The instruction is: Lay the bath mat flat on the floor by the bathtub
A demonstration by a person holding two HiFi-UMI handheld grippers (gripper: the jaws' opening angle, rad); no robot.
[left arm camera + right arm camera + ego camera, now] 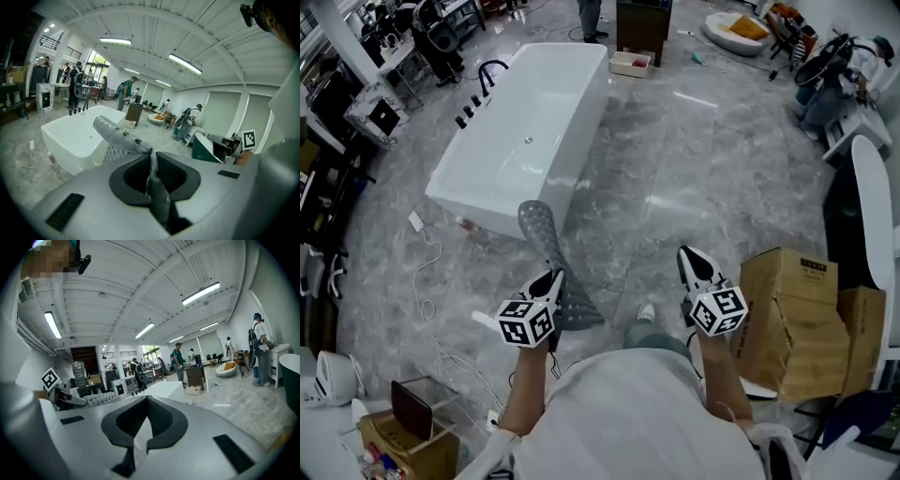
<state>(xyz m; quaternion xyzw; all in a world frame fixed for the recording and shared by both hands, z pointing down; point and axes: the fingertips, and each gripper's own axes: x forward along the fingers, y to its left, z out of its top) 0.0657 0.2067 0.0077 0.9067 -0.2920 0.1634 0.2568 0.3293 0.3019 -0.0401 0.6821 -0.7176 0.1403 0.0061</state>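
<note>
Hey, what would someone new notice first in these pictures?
The big white bathtub on the grey marble floor, upper left in the head view. Then the grey perforated bath mat, pinched in the left gripper, reaching toward the tub. The right gripper is shut, empty.

free: floor (694, 159) beside bathtub (525, 131) | blocked: cardboard boxes (787, 319) at right

both forearms (528, 380) out front, left gripper (552, 279) pinched tight on the mat (542, 234), right gripper (692, 256) fully closed, empty.

An open workshop hall with strip lights (185, 63), cardboard boxes (792, 319) and a freestanding bathtub (525, 131).
</note>
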